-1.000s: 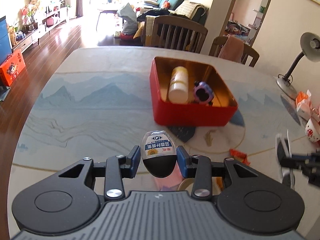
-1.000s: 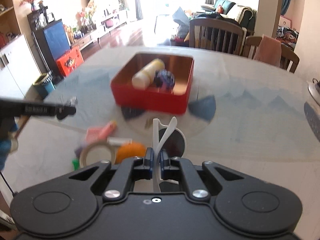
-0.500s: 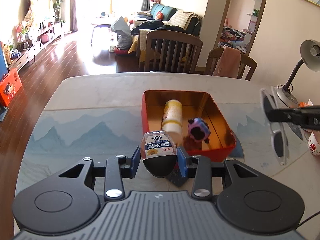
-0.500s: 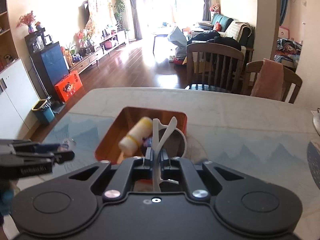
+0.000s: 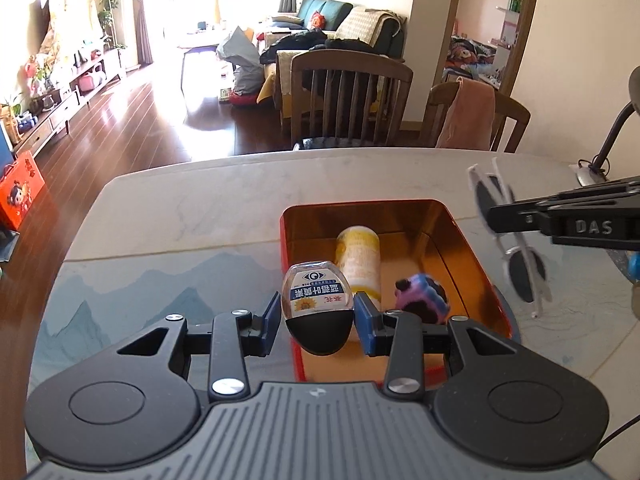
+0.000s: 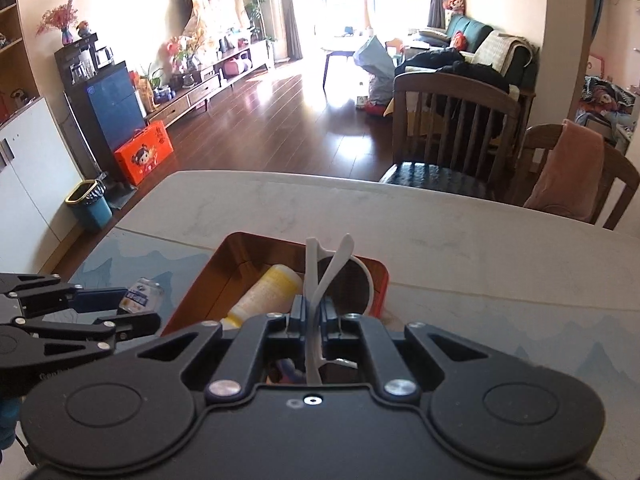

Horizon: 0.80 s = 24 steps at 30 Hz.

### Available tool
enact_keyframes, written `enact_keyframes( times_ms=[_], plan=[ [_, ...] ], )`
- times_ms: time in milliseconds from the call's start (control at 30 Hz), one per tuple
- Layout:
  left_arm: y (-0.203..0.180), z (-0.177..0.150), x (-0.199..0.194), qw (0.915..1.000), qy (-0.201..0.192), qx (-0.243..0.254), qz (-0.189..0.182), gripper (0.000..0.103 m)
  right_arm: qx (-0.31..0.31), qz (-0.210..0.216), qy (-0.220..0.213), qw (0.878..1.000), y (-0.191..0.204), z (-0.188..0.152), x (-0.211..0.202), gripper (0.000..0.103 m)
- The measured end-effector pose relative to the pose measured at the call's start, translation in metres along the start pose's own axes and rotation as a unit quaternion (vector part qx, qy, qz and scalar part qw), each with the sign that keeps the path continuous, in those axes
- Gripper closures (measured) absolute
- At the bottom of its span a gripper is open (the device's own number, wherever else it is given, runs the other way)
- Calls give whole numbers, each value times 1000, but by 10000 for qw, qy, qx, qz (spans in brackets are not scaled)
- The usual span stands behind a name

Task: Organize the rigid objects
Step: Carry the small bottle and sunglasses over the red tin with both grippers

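My left gripper (image 5: 317,316) is shut on a small clear bottle (image 5: 318,304) with a black cap and a blue-and-orange label, held over the near left corner of the red tin box (image 5: 476,258). Inside the box lie a cream and yellow bottle (image 5: 358,258) and a purple toy (image 5: 420,298). My right gripper (image 6: 314,312) is shut on white-framed sunglasses (image 6: 332,276) by their folded arms, above the box (image 6: 192,304). From the left wrist view the sunglasses (image 5: 516,248) hang at the box's right side. In the right wrist view the left gripper (image 6: 96,304) with its bottle (image 6: 140,294) sits low left.
The marble table (image 5: 200,208) carries a mountain-print mat (image 5: 140,292) under the box. A desk lamp (image 5: 616,132) stands at the far right. Two wooden chairs (image 5: 348,100) line the table's far edge, one draped with a pink cloth (image 5: 468,116).
Both grippers have travelled forward to the red box, each keeping its grip. The box now lies directly under them, and the loose items on the near table have dropped out of view.
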<state>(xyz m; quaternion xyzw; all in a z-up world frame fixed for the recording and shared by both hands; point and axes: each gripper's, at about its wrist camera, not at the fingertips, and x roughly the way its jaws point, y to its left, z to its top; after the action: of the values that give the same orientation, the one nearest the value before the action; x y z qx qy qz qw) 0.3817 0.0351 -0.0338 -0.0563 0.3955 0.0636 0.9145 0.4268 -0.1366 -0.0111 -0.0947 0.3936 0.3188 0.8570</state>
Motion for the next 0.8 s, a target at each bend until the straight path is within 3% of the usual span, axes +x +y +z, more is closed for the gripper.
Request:
enact_keyframes(
  times_ms=[400, 800],
  plan=[
    [-9, 24, 59, 9995, 201, 117, 200, 64, -157, 153, 398, 9990, -6, 5, 52, 97],
    [-18, 25, 89, 9986, 389, 306, 191, 65, -146, 335, 699, 9969, -12, -7, 73, 97]
  ],
)
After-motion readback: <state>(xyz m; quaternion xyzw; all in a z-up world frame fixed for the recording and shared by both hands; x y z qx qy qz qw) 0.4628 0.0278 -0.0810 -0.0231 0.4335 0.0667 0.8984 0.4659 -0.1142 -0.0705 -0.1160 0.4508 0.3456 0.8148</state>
